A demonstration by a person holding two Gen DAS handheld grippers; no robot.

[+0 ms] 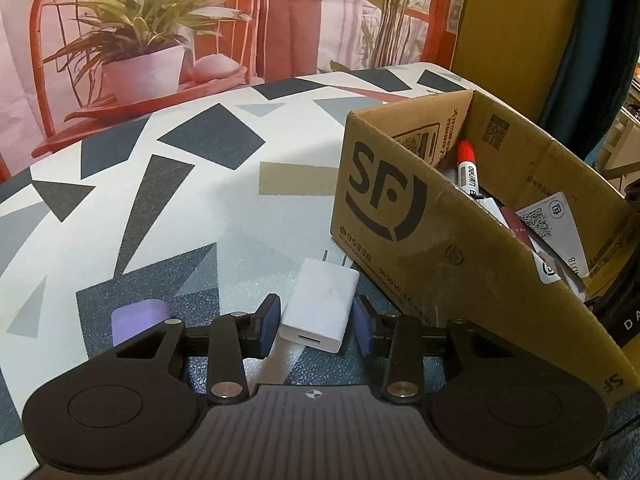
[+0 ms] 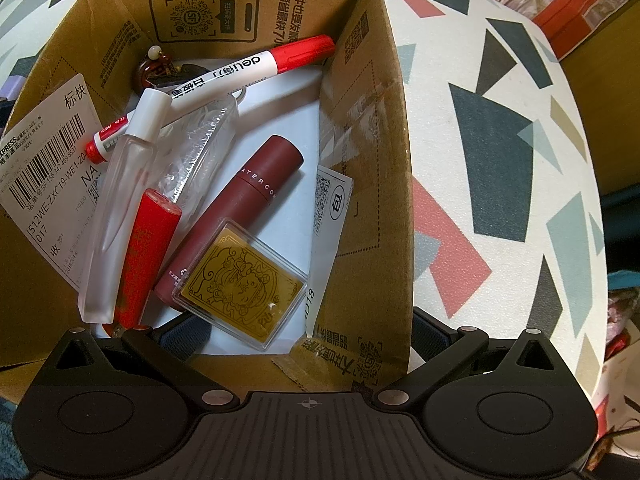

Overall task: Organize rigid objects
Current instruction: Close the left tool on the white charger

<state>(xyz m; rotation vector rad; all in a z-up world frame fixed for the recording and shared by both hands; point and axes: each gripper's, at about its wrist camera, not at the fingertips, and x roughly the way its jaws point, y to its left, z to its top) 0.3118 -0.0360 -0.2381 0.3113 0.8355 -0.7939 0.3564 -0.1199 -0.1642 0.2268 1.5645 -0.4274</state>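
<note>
A white USB charger (image 1: 318, 304) lies on the patterned tabletop, prongs pointing away, just in front of the cardboard box (image 1: 384, 216). My left gripper (image 1: 318, 322) is down at it, blue pads against its two sides, so it is shut on the charger. My right gripper (image 2: 306, 334) points straight down into the box (image 2: 362, 160) and is open wide, one finger inside and one outside the right wall. Inside lie a red-capped marker (image 2: 256, 64), a clear spray bottle (image 2: 120, 184), a red tube (image 2: 148, 248), a dark red lipstick tube (image 2: 248, 196) and a gold card in a clear case (image 2: 240, 284).
A purple block (image 1: 138, 318) lies on the table left of the left gripper's fingers. The box's near wall rises close on the right of the charger. A shipping label (image 2: 48, 172) hangs on the box's left flap. A plant-print backdrop (image 1: 160, 40) stands behind the table.
</note>
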